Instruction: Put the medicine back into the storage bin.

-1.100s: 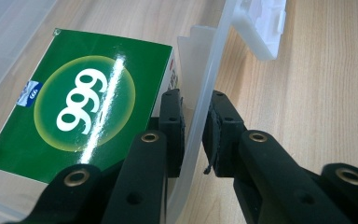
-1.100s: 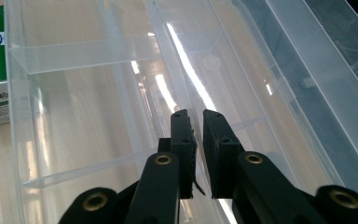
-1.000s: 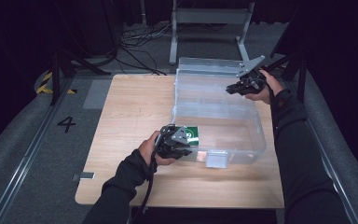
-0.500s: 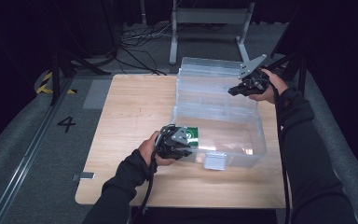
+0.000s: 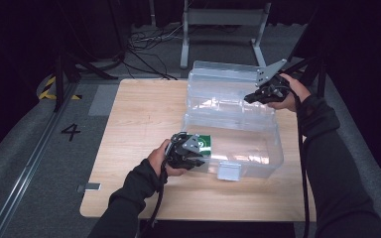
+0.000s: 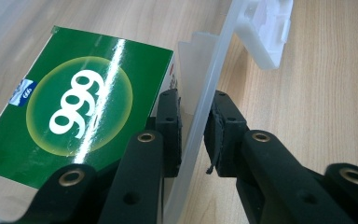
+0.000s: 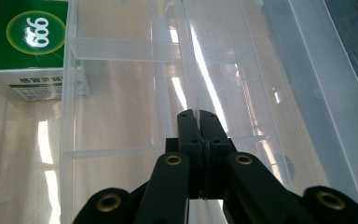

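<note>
A clear plastic box [image 5: 276, 148] stands open on the wooden table [image 5: 139, 119]. In its front left corner lies a green carton [image 5: 205, 141] printed "999" [image 6: 74, 107]. My left gripper [image 5: 202, 153] straddles the box's front wall [image 6: 214, 60] right beside the carton, one pad inside and one outside, closed on the wall [image 6: 193, 133]. My right gripper [image 5: 249, 98] is over the back of the box, shut on the thin centre rib of a clear divided tray [image 7: 121, 46]. The carton [image 7: 30, 32] lies below and beyond the tray. Right jaw tips [image 7: 198, 116] meet with the rib between them.
The box's white-clear latch [image 5: 227, 171] hangs on its front wall [image 6: 266, 28]. Bare wood lies left of the box and along the table's front edge. A metal stand [image 5: 223, 20] and cables sit on the floor behind the table.
The right gripper has shifted slightly at the back of the box with the tray. The left gripper and the green carton have stayed put.
</note>
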Tool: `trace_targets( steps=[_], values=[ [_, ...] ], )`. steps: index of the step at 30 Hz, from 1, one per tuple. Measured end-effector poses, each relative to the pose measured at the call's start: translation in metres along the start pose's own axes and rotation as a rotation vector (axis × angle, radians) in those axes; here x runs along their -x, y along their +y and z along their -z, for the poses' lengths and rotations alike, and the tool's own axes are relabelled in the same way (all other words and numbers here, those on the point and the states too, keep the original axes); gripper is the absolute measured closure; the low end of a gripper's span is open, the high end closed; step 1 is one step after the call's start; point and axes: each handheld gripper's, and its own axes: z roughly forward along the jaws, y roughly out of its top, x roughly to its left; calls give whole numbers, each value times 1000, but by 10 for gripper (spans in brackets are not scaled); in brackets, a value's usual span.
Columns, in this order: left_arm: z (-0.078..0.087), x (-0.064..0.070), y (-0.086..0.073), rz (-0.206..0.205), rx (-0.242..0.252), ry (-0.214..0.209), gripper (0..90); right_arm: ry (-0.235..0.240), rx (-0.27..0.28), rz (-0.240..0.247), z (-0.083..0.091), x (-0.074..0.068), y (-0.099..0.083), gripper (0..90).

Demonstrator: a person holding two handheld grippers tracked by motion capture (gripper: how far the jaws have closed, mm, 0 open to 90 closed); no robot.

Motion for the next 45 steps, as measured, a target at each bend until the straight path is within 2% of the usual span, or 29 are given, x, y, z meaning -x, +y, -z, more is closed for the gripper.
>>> trace_targets(
  steps=[17, 26, 28, 33, 45],
  values=[
    [-2, -1, 0, 8, 1, -11, 759, -5, 3, 25, 11, -15, 3, 899],
    [-2, 0, 0, 11, 0, -13, 754, -9, -3, 18, 17, -23, 3, 900],
    [-2, 0, 0, 9, 0, -16, 754, -8, 6, 36, 17, -24, 4, 900],
    [-2, 0, 0, 9, -1, -15, 753, -6, 9, 46, 20, -29, 5, 900],
    [-2, 0, -1, 7, -2, -23, 749, -11, 26, 51, 27, -45, 3, 900]
  ],
)
